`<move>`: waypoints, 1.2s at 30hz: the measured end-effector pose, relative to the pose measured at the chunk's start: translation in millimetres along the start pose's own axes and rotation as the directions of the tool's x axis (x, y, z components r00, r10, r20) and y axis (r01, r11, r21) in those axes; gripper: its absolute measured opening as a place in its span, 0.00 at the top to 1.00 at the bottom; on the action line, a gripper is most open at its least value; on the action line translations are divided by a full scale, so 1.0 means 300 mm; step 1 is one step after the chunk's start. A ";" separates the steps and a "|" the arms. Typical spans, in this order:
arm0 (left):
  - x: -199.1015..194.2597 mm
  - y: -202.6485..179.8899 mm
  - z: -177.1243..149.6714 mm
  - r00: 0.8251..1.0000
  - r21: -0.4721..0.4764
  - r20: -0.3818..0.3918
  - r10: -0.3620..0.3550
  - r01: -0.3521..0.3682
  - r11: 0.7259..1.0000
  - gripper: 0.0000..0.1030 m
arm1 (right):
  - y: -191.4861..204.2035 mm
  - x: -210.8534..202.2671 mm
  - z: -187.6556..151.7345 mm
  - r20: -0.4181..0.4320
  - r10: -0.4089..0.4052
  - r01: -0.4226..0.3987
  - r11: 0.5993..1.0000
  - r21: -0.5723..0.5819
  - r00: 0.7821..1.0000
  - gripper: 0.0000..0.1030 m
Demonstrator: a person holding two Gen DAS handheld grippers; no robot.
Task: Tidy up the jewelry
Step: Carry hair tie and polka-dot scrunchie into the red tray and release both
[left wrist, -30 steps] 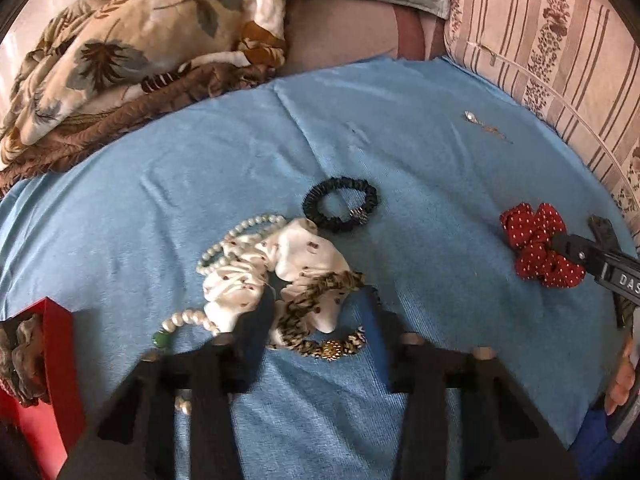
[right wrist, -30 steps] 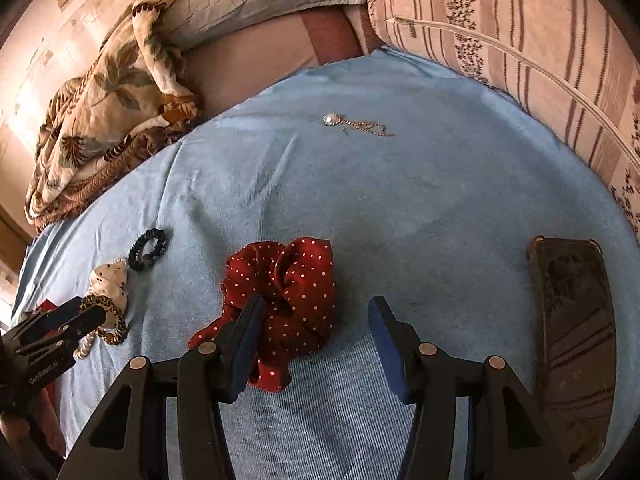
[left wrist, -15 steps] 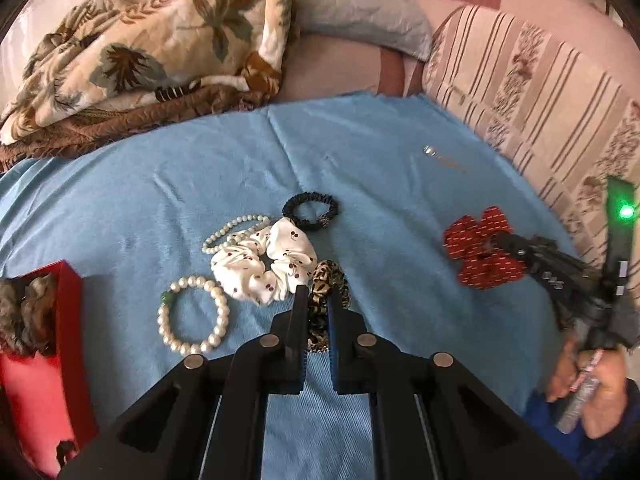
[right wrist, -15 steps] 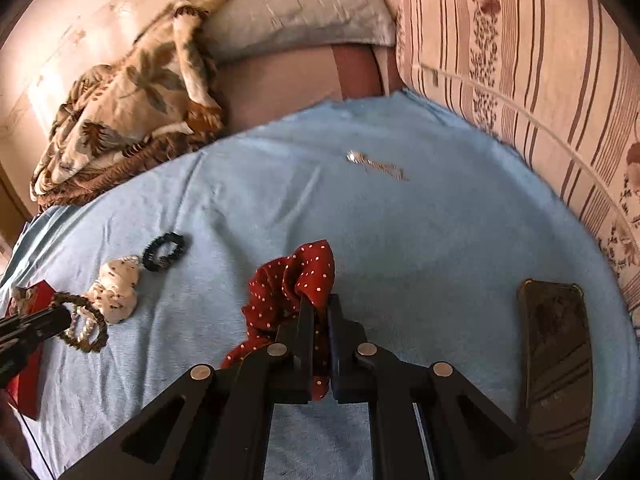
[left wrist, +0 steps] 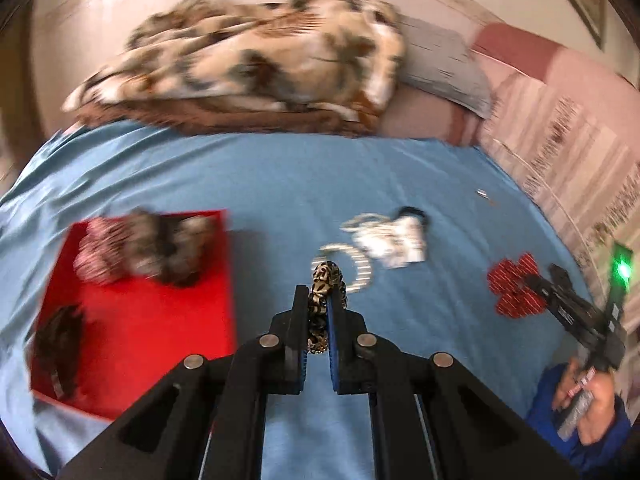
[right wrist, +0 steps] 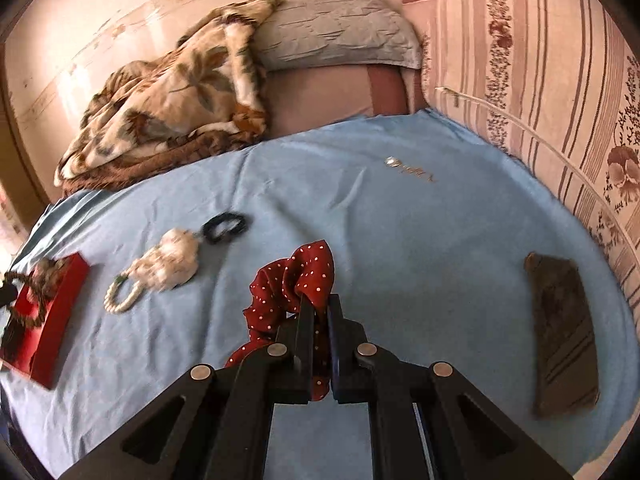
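My left gripper (left wrist: 318,300) is shut on a leopard-print scrunchie (left wrist: 325,280), held clear of the blue sheet just right of the red box (left wrist: 132,320). The box holds several scrunchies. My right gripper (right wrist: 318,308) is shut on a red polka-dot scrunchie (right wrist: 296,280), which hangs from its pads above the sheet. That scrunchie (left wrist: 514,288) and the right gripper (left wrist: 538,282) also show at the right of the left wrist view. On the sheet lie a pearl bracelet (right wrist: 122,296), a white scrunchie (right wrist: 176,258), a black scrunchie (right wrist: 226,226) and a small pendant on a chain (right wrist: 408,170).
A dark phone-like slab (right wrist: 560,332) lies on the sheet at the right. A leaf-print blanket (right wrist: 172,100) and a grey pillow (right wrist: 336,32) are piled at the back. A striped cushion (right wrist: 540,60) borders the right side. A person's hand (left wrist: 588,408) holds the right gripper's handle.
Both grippers closed, the left on the leopard-print scrunchie, the right on the red polka-dot one, and lifted them. The left gripper swung left, bringing the red box into fuller view.
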State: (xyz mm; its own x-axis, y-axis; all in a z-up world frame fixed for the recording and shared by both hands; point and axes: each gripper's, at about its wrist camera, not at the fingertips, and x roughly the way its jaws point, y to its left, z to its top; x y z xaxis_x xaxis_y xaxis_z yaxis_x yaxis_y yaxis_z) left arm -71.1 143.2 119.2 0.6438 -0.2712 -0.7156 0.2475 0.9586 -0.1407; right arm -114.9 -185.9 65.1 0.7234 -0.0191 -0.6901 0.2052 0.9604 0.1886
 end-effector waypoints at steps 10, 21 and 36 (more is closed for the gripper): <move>-0.053 0.414 -0.027 0.992 -0.205 0.017 0.122 -0.116 0.972 0.92 | 0.377 -0.095 -0.004 -0.031 0.208 -0.210 0.969 -0.130 0.978 0.94; -0.025 0.587 -0.112 1.000 -0.326 -0.012 -0.008 0.004 0.945 0.92 | 0.842 -0.044 0.012 -0.194 0.421 -0.457 0.865 -0.210 0.886 0.94; -0.018 0.614 -0.243 0.989 -0.314 -0.149 -0.016 -0.032 0.949 0.92 | 1.164 0.230 -0.030 -0.322 0.328 -0.422 0.858 -0.291 0.888 0.94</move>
State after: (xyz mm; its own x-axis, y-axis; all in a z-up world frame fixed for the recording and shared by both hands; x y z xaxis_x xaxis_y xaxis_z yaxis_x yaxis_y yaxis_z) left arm -81.7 327.6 47.0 0.5245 -0.2705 -0.8073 -0.0135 0.9454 -0.3256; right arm 0.7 150.7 77.2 0.4976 0.3875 -0.7761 -0.3212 0.9134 0.2501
